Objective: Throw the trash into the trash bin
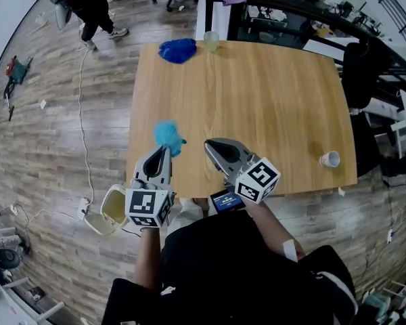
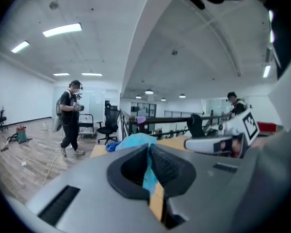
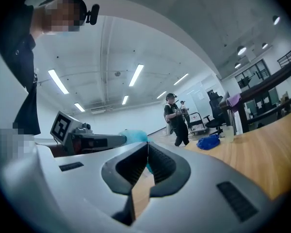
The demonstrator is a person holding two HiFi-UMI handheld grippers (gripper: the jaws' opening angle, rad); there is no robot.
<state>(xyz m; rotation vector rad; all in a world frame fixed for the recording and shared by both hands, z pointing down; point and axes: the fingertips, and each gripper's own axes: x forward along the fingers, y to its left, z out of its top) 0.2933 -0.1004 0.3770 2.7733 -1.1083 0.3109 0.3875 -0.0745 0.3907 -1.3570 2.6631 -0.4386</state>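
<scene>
A crumpled light-blue piece of trash (image 1: 167, 135) hangs above the near left part of the wooden table (image 1: 257, 100), with my left gripper (image 1: 165, 152) shut on it. In the left gripper view the blue stuff (image 2: 149, 173) is pinched between the closed jaws of that gripper (image 2: 148, 147) and bulges beyond them. My right gripper (image 1: 210, 145) is held beside it, just to the right, jaws together with nothing in them (image 3: 147, 147). A cream trash bin (image 1: 112, 207) stands on the floor at my left, below the table's near corner.
A dark-blue crumpled item (image 1: 178, 50) and a pale cup (image 1: 211, 40) sit at the table's far edge. A white cup (image 1: 330, 159) lies near the right front corner. A person (image 1: 88, 5) stands far left on the floor. A cable (image 1: 81, 114) runs along the floor.
</scene>
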